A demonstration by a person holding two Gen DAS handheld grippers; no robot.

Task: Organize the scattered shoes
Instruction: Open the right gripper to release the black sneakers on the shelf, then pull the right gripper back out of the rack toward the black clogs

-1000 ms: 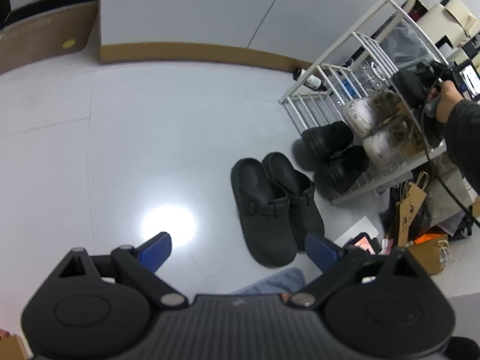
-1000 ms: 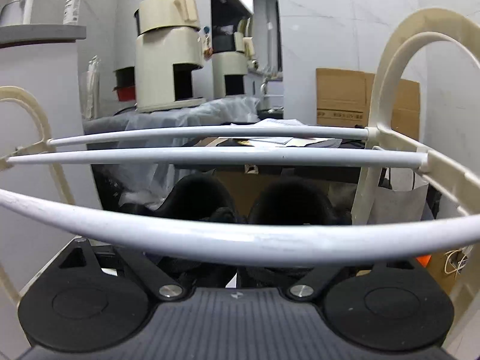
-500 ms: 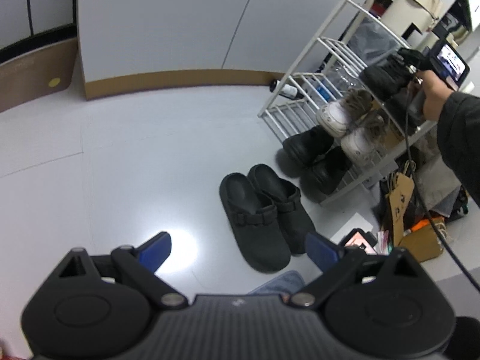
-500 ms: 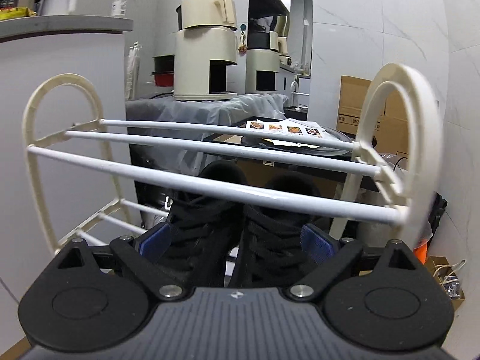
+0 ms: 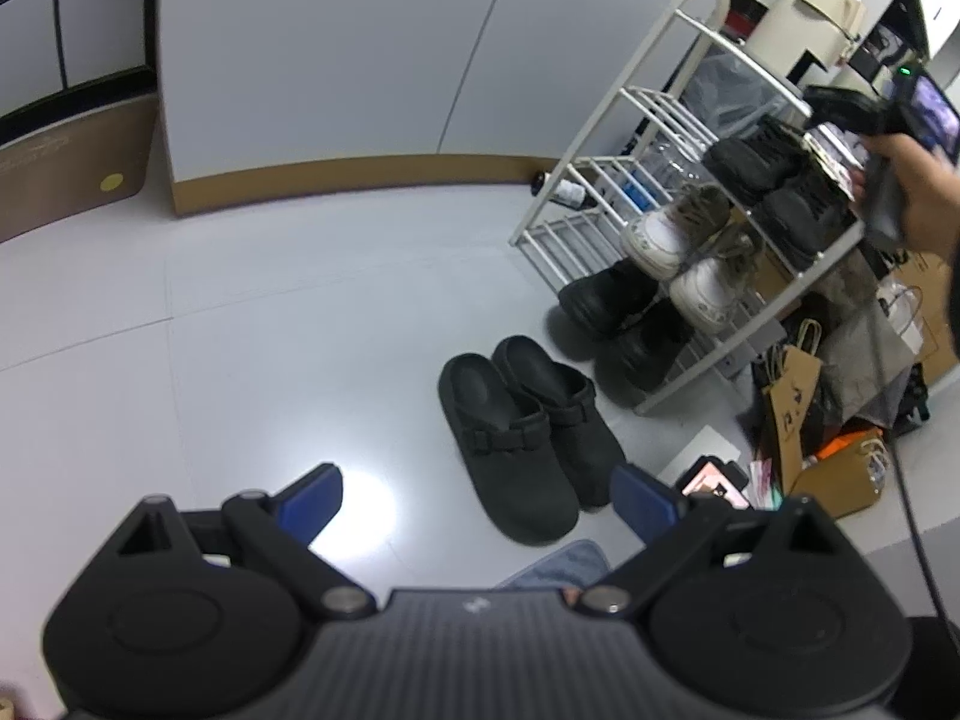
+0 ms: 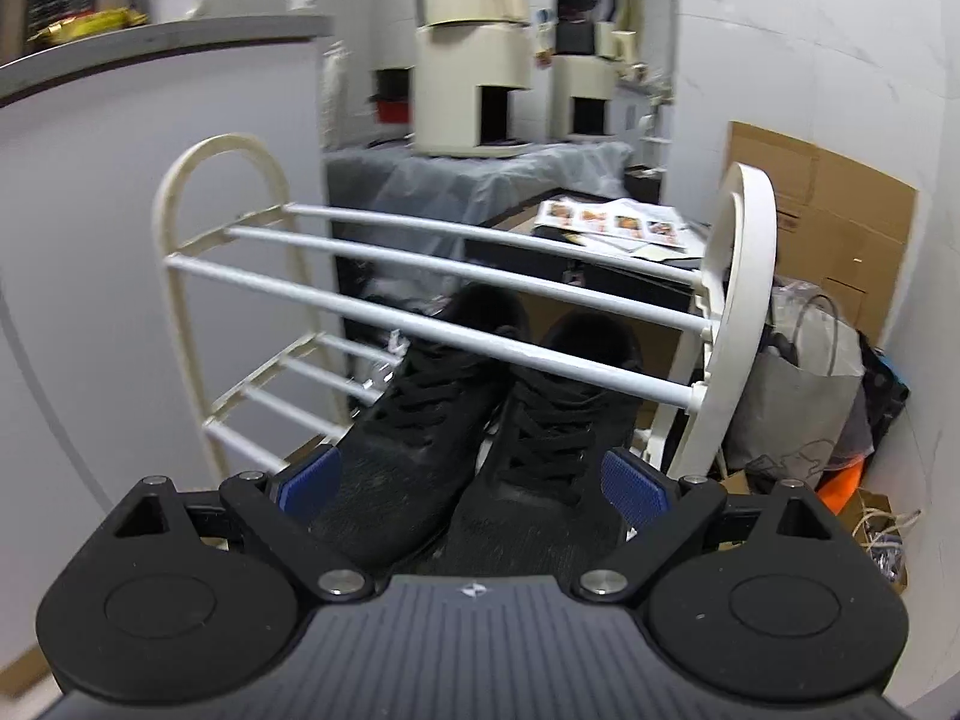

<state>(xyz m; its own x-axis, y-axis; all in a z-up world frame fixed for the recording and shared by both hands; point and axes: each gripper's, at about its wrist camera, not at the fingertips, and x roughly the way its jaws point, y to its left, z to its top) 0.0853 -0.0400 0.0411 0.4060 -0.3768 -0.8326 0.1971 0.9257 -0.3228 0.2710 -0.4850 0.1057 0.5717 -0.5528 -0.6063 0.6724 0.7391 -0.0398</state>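
A pair of black clogs (image 5: 510,438) lies side by side on the white floor in front of a white shoe rack (image 5: 654,120). My left gripper (image 5: 477,504) hangs open above the floor, just short of the clogs and holding nothing. On the rack stand black lace-up sneakers (image 5: 774,180), white and beige sneakers (image 5: 678,246) and black shoes (image 5: 612,306) at the bottom. In the right wrist view the black sneakers (image 6: 480,420) sit on a shelf under the top rails (image 6: 480,288). My right gripper (image 6: 474,486) is open, its blue pads (image 6: 312,480) on either side of the pair's heels.
Paper bags (image 5: 792,396) and an orange bag (image 5: 852,450) crowd the floor right of the rack, with a phone (image 5: 714,474) lying near them. A hand (image 5: 912,180) holds the right gripper by the rack. A cardboard box (image 6: 828,228) and cream machines (image 6: 474,60) stand behind.
My right gripper has drawn back and up from the rack, leaving the black sneakers on the shelf. The left gripper's view has lifted and turned a little; the clogs have not moved.
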